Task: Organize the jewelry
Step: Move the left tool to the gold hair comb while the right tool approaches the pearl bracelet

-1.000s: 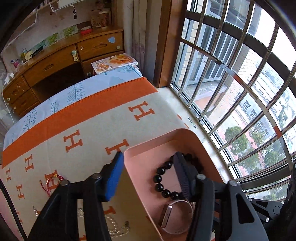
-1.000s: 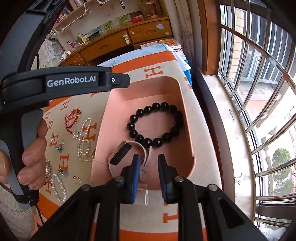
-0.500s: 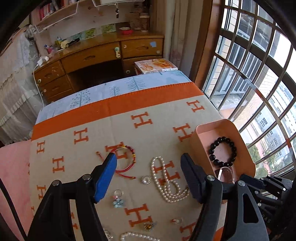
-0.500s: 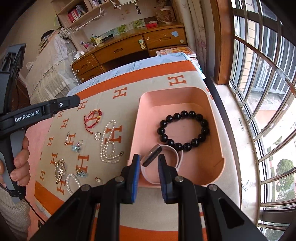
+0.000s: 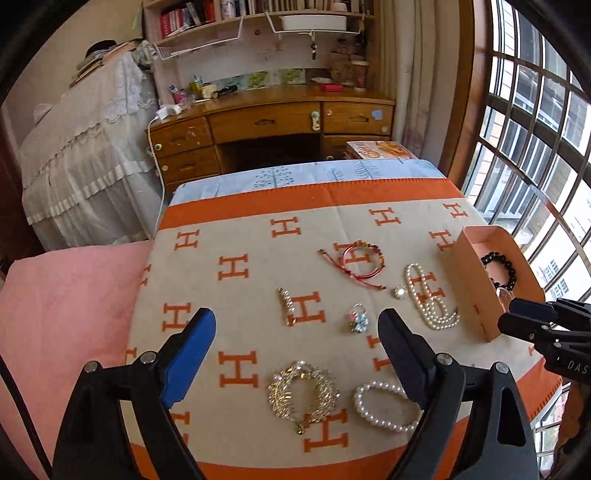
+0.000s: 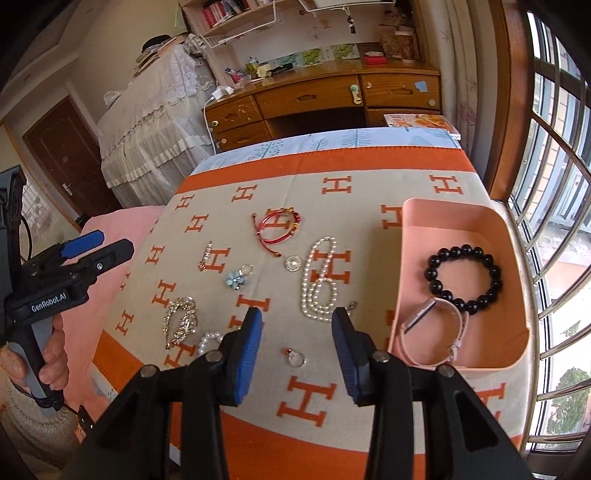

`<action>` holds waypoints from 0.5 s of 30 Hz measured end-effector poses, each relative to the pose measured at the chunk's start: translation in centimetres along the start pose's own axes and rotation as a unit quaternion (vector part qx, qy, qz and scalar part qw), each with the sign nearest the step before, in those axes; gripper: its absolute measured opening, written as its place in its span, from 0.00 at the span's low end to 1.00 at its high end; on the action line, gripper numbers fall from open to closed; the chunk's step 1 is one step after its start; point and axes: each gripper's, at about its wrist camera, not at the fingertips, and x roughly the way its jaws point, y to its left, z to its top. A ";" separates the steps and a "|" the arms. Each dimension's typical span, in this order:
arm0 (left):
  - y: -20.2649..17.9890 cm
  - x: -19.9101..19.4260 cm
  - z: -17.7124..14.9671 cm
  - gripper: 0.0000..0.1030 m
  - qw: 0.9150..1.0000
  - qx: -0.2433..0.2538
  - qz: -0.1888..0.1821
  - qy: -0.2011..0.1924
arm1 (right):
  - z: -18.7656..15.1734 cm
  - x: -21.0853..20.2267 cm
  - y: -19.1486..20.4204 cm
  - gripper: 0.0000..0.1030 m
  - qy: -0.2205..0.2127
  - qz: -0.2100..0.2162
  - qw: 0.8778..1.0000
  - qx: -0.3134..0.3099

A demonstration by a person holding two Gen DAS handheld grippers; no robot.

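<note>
A: Your right tongs (image 6: 297, 334) and left tongs (image 5: 297, 328) both gape wide, holding nothing. Jewelry lies scattered on the blanket (image 6: 369, 184).

B: The pink tray (image 6: 517, 332) at the bed's window edge holds the black bead bracelet (image 6: 463, 277) and watch (image 6: 432, 325). The pearl necklace (image 6: 321, 280) may snag if you pinch one strand.

We are looking at a home bedroom. A bed is carrying an orange-and-beige H-pattern blanket (image 5: 258, 266) over a pale blue tree-print sheet (image 5: 295, 177), with a pink pillow (image 5: 62, 306) lying beside it. A wooden desk with drawers (image 6: 314, 99) is standing against the far wall under a bookshelf (image 5: 258, 11) crammed with books. A lace dust cover (image 6: 155, 110) is draping furniture on the left, next to a brown door (image 6: 66, 155). A barred window (image 6: 554, 147) is running along the right.
</note>
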 end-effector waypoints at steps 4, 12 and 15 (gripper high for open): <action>1.7 0.9 -3.0 0.86 0.999 -0.029 0.011 0.019 | -0.4 1.4 2.1 0.39 0.012 0.008 1.000 -0.020; 1.4 2.6 -6.9 0.86 0.998 -0.037 -0.029 0.048 | -2.6 4.7 5.0 0.39 0.054 -0.007 0.996 -0.072; 0.4 2.7 -7.4 0.82 0.998 -0.020 -0.044 0.045 | -3.8 6.1 5.5 0.39 0.079 -0.009 0.993 -0.093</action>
